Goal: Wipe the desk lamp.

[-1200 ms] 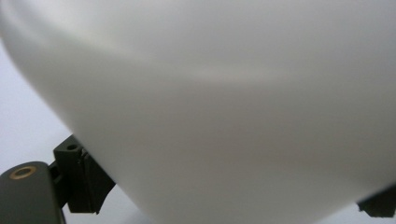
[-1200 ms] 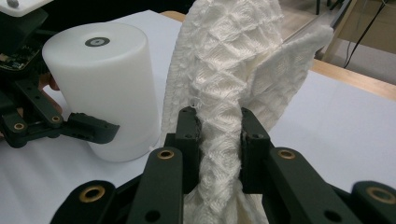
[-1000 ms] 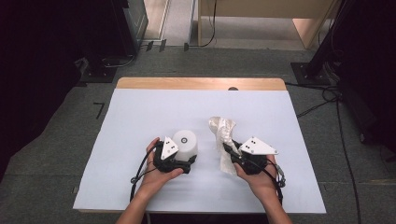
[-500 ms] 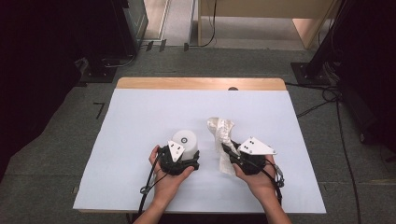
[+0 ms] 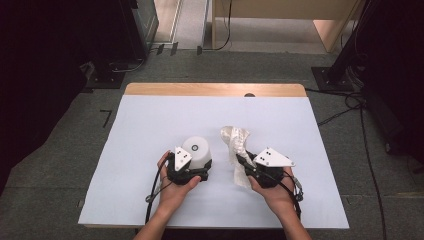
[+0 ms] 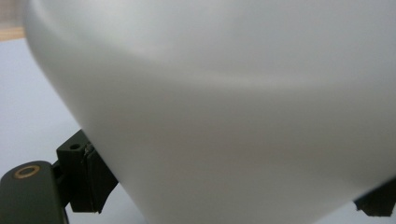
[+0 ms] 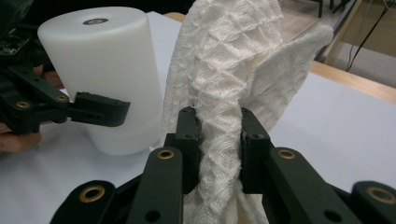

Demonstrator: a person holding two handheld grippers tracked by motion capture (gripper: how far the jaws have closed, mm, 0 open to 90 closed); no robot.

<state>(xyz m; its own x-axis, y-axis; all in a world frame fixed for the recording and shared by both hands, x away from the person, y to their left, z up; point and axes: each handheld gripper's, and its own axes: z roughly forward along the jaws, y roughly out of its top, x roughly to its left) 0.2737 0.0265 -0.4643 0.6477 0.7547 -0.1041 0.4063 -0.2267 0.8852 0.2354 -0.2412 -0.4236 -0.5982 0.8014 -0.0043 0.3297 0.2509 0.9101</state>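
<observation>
A white cylinder [image 5: 197, 151], upright on the bench [image 5: 150, 125], is straddled by the left gripper [image 5: 196, 166]; contact cannot be judged. Just right, a white cloth [image 7: 224, 93] is clamped by the right gripper [image 7: 218, 140].

A table [image 5: 150, 130] covered by a pale blue sheet, its wooden edge [image 5: 215, 89] exposed at the far side, was set on grey carpet [image 5: 60, 150]. Dark equipment stands [image 5: 115, 75] and cables [image 5: 350, 105] were seen around it.
</observation>
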